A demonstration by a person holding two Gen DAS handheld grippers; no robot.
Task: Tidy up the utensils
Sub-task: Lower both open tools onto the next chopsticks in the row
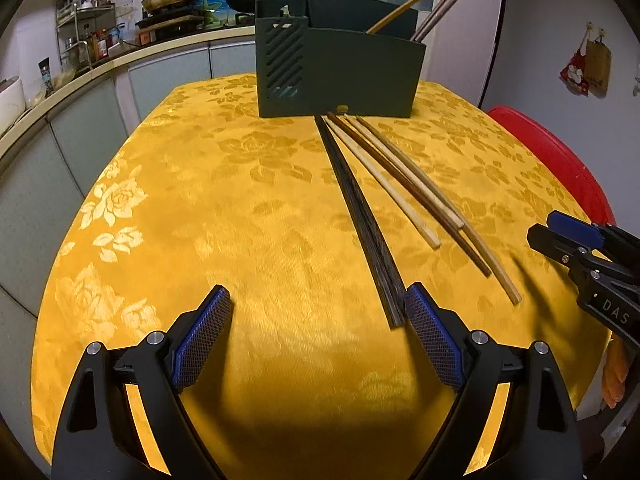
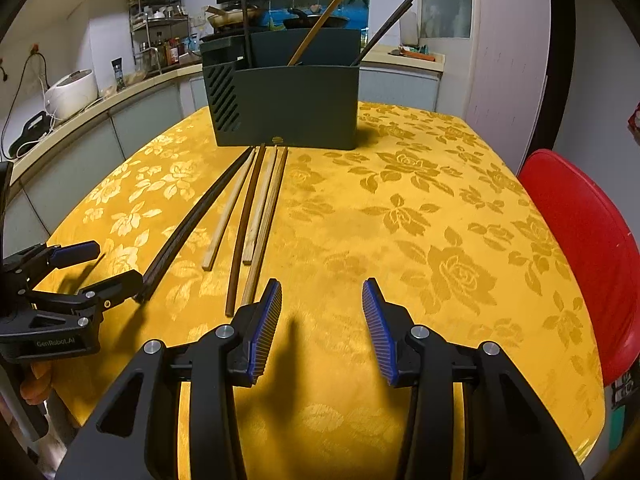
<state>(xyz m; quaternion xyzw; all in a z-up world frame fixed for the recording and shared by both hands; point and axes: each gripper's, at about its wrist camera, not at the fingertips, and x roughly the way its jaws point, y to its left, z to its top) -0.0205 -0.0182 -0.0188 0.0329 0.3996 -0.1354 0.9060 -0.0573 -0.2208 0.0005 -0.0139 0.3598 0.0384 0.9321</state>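
Observation:
Several chopsticks lie fanned out on the yellow tablecloth in front of a dark green utensil holder [image 1: 340, 68] [image 2: 288, 108]. A black pair [image 1: 360, 216] [image 2: 188, 224] lies leftmost, with pale and brown wooden ones [image 1: 412, 188] [image 2: 256, 216] beside it. More chopsticks stand in the holder [image 1: 416, 4] [image 2: 324, 20]. My left gripper [image 1: 318, 296] [image 2: 108, 268] is open wide, and its right finger [image 1: 424, 320] is just beside the near end of the black pair. My right gripper [image 2: 322, 288] [image 1: 554, 232] is open with only cloth between its fingers, just right of the wooden chopsticks' near ends.
The table [image 1: 200, 200] [image 2: 440, 220] carries a gold floral cloth. A red stool [image 2: 580, 260] [image 1: 560, 168] stands at its right edge. A kitchen counter [image 1: 60, 92] [image 2: 80, 116] with pans, bottles and a rice cooker runs along the left and back.

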